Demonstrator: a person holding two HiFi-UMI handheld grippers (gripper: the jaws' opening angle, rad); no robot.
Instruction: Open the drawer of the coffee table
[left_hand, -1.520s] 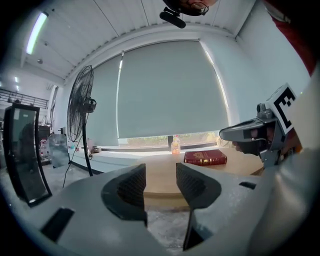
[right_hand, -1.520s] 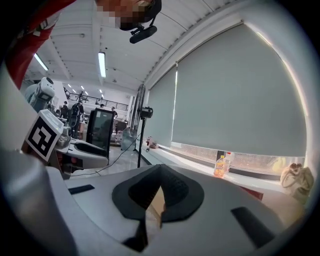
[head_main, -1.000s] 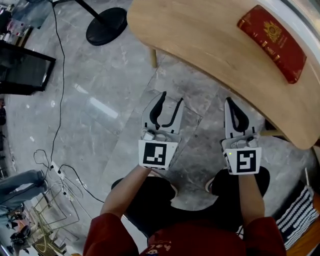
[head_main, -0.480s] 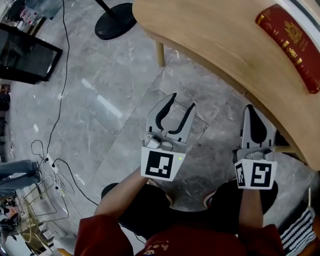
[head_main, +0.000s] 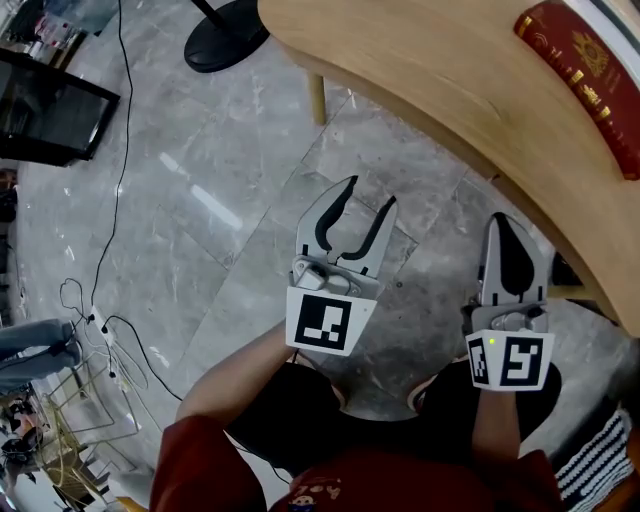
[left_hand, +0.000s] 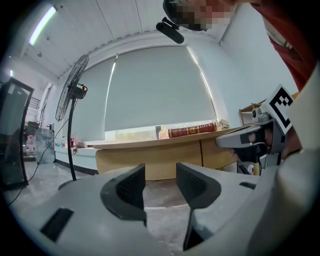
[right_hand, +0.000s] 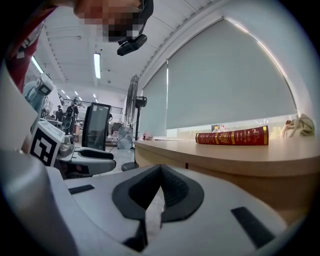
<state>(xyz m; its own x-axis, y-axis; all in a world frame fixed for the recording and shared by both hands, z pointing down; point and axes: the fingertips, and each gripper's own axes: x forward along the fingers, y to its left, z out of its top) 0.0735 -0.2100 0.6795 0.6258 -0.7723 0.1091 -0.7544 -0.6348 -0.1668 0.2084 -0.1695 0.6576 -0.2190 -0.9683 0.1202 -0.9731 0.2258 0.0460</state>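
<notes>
The light wooden coffee table (head_main: 440, 70) curves across the top right of the head view, with a red book (head_main: 585, 70) lying on it. No drawer front or handle shows there. My left gripper (head_main: 368, 195) hangs open over the grey floor, short of the table's edge, with nothing between its jaws. My right gripper (head_main: 507, 222) is shut and empty, its tip close under the table's rim. In the left gripper view the table's wooden side (left_hand: 150, 155) stands ahead past the open left gripper (left_hand: 160, 177). The right gripper view has the table (right_hand: 225, 160) just beyond the right gripper (right_hand: 160, 170).
A floor fan's black base (head_main: 225, 35) stands beyond the table's wooden leg (head_main: 317, 98). A black cable (head_main: 120, 150) runs down the marble floor past a dark screen (head_main: 45, 110). Wires and a rack lie lower left; a striped cloth (head_main: 590, 450) is lower right.
Both grippers have sunk a little toward the floor in front of the table. The left stays open and the right stays shut.
</notes>
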